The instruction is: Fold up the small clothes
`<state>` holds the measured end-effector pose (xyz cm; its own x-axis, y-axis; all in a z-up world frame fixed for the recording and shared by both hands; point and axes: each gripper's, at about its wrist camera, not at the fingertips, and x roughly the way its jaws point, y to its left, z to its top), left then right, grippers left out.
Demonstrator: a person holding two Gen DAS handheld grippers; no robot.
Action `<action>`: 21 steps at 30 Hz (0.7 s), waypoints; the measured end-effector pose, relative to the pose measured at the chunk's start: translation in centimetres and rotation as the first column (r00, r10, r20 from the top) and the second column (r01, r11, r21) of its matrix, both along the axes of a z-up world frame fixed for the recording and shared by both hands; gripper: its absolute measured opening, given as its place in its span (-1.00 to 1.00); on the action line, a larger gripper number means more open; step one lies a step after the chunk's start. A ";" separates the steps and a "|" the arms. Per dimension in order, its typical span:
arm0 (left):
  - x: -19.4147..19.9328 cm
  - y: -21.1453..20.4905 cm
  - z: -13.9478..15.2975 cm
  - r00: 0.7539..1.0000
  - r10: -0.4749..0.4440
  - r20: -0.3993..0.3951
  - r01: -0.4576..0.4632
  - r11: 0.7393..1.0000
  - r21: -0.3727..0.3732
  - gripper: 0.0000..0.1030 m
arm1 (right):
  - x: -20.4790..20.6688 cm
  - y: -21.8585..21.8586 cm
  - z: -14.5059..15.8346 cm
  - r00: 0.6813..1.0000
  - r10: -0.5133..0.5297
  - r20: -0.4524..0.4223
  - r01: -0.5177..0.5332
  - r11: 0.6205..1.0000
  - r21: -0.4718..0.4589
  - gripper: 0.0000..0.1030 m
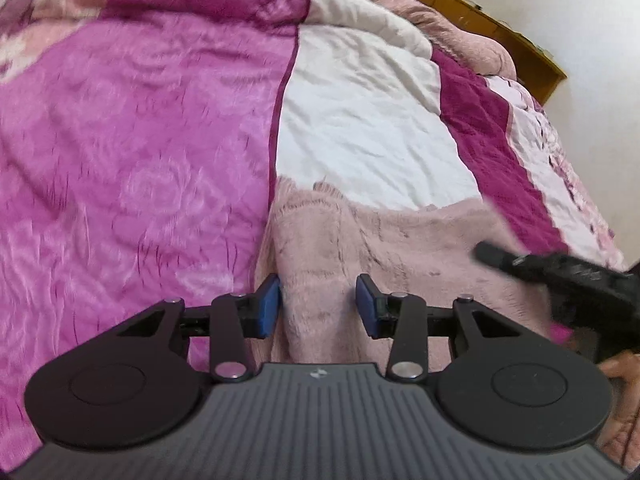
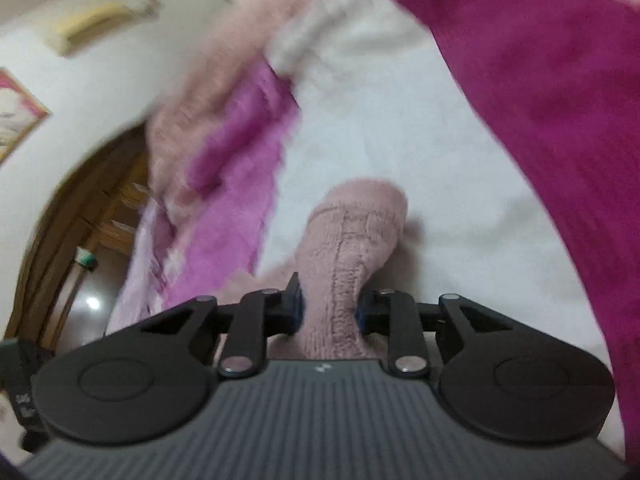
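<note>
A fuzzy pink garment (image 1: pixel 384 240) lies on the bed (image 1: pixel 372 128), over the white patch and next to the purple cover (image 1: pixel 132 140). The left gripper (image 1: pixel 318 304) is at its near left edge. Its fingers are partly apart, with a fold of pink between them, but I cannot tell if they pinch it. The right gripper (image 2: pixel 330 304) is closed on a bunched roll of the same garment (image 2: pixel 352 240). That roll runs straight away from its fingers. The picture is blurry, so it may be lifted. The right gripper has the firmer hold.
</note>
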<state>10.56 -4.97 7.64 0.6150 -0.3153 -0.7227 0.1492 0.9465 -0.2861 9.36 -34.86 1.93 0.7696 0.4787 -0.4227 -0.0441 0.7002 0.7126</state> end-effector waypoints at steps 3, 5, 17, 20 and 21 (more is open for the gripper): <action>0.8 -0.8 -0.7 1.000 -0.006 0.023 0.004 0.998 0.071 -0.10 | -0.5 0.6 0.1 0.997 -0.077 0.024 0.079 0.988 -0.131 -0.51; 1.6 -1.1 -1.5 1.000 0.002 0.023 -0.004 0.996 0.084 -0.10 | 0.1 0.8 -0.7 0.992 -0.127 -0.010 0.123 0.972 -0.201 -0.52; -0.1 0.5 0.8 1.000 -0.001 0.007 0.000 0.999 0.045 -0.09 | -3.0 0.7 3.1 0.987 -0.156 -0.038 0.143 0.961 -0.237 -0.46; -2.3 0.6 2.4 1.000 -0.012 0.008 0.011 0.996 0.089 -0.07 | -5.2 1.4 4.9 0.993 -0.119 -0.012 0.111 0.951 -0.288 -0.46; -3.1 0.6 2.8 1.000 -0.007 -0.003 0.007 0.994 0.110 -0.07 | -6.0 1.6 5.3 0.994 -0.109 -0.007 0.102 0.950 -0.297 -0.46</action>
<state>7.46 -4.36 10.44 0.6115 -0.2381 -0.7546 0.1552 0.9712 -0.1807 3.32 -33.25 7.21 0.7971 0.2465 -0.5512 0.0553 0.8792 0.4732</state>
